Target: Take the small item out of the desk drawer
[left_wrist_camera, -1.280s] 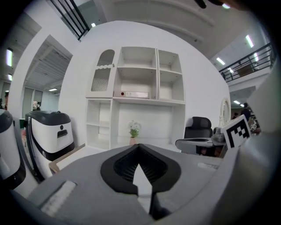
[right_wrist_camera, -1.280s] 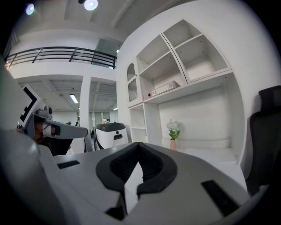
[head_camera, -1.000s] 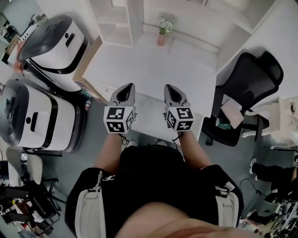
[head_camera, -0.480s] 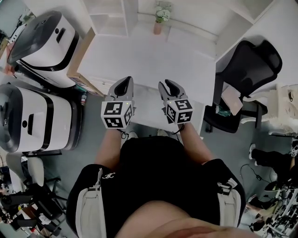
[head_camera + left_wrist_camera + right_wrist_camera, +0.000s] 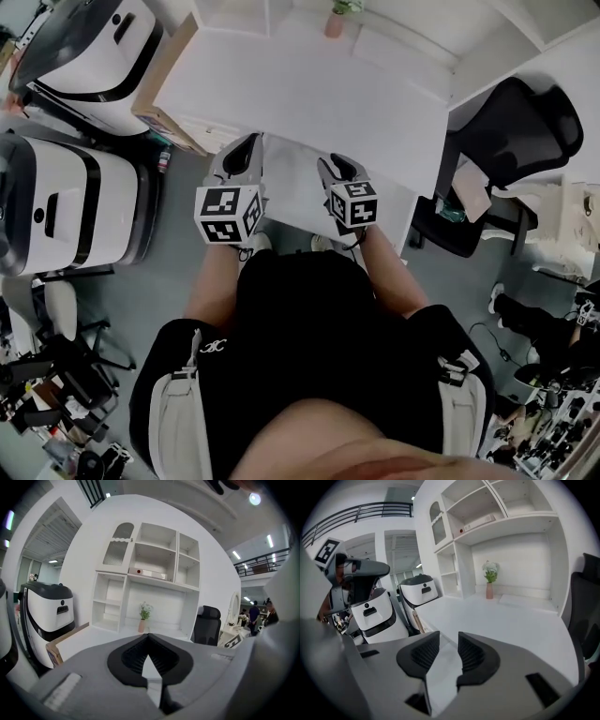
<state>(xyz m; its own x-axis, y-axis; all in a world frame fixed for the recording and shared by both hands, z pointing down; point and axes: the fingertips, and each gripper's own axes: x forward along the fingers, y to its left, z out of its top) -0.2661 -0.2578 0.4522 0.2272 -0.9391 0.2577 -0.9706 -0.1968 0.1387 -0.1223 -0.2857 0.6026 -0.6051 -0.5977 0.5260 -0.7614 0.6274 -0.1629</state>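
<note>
The white desk (image 5: 309, 84) fills the top of the head view. Both grippers hover side by side at its front edge, above a white panel (image 5: 291, 192) that juts out at the front. My left gripper (image 5: 246, 145) is shut, its dark pads meeting at the tips (image 5: 149, 635) with nothing between them. The jaws of my right gripper (image 5: 339, 166) are opening, and the gap between the ribbed pads (image 5: 449, 639) shows only the white surface below. No open drawer and no small item is in view.
Two big white-and-black machines (image 5: 56, 202) (image 5: 94, 47) stand left of the desk, with a cardboard box (image 5: 164, 84) beside it. A black office chair (image 5: 511, 131) sits at the right. A pink vase with a plant (image 5: 335, 23) and a white shelf unit (image 5: 150, 573) are at the back.
Both grippers have moved forward over the desk's front edge. The right gripper's jaws, shut a second ago, have parted. The left gripper stays shut.
</note>
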